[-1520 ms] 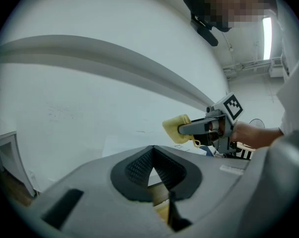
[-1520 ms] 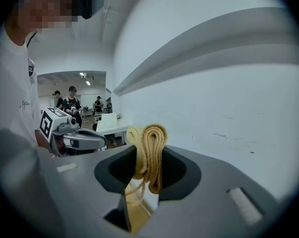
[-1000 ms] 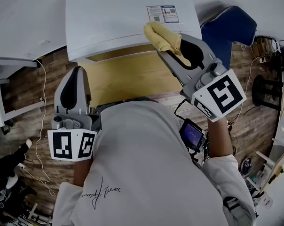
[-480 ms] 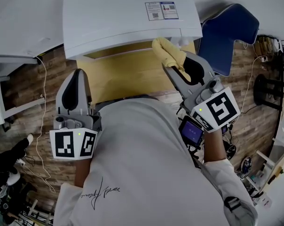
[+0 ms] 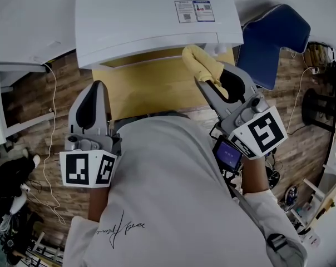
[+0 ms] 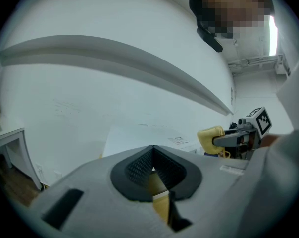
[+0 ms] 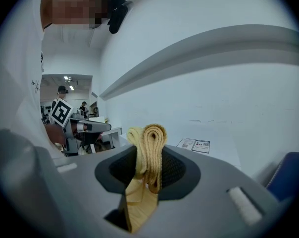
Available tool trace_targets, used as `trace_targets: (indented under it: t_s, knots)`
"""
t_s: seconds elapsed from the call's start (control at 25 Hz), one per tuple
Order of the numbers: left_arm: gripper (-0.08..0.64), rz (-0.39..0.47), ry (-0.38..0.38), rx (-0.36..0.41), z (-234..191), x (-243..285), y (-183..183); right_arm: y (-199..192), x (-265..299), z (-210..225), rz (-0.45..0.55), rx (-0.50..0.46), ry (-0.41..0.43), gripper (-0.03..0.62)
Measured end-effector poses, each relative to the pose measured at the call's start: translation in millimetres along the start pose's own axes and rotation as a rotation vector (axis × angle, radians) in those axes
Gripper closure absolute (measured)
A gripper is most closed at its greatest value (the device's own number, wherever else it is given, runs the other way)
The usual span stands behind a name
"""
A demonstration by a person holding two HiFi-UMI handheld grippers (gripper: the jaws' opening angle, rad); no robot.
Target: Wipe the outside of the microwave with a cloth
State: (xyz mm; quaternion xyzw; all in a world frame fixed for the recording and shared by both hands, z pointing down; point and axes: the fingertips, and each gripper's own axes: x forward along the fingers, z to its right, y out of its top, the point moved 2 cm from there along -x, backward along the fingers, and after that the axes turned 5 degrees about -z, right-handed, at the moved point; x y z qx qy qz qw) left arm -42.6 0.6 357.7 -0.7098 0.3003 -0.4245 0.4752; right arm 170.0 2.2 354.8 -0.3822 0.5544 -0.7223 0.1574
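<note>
The white microwave (image 5: 151, 21) stands on a yellow wooden table (image 5: 157, 90), seen from above in the head view, with a printed label (image 5: 194, 11) on its top near the right. My right gripper (image 5: 208, 75) is shut on a folded yellow cloth (image 5: 200, 61), which sits just off the microwave's front right corner edge. The cloth (image 7: 148, 152) stands pinched between the right jaws, with the microwave top (image 7: 209, 148) behind it. My left gripper (image 5: 93, 107) is shut with nothing in it, held low at the left over the table's edge. Its closed jaws (image 6: 152, 168) face the microwave.
A blue chair (image 5: 273, 40) stands right of the table. A white cabinet (image 5: 6, 110) and a cable (image 5: 48, 149) lie at the left over the wood floor. Clutter and stands sit at the far right (image 5: 318, 104). People stand in the background of the right gripper view (image 7: 60, 100).
My right gripper has drawn the cloth down off the microwave's top, past its front right corner, toward me. The left gripper has stayed almost still.
</note>
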Motion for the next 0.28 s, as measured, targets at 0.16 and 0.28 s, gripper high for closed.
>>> trace_targets:
  t_s: [0.16, 0.28]
  knots:
    - [0.568, -0.005, -0.007, 0.001, 0.7, 1.2, -0.9, -0.3, -1.8, -0.5, -0.002, -0.008, -0.002, 0.474]
    - [0.568, -0.016, -0.009, 0.004, -1.6, 2.6, -2.6, -0.1, -2.3, -2.3, 0.004, -0.005, -0.002, 0.474]
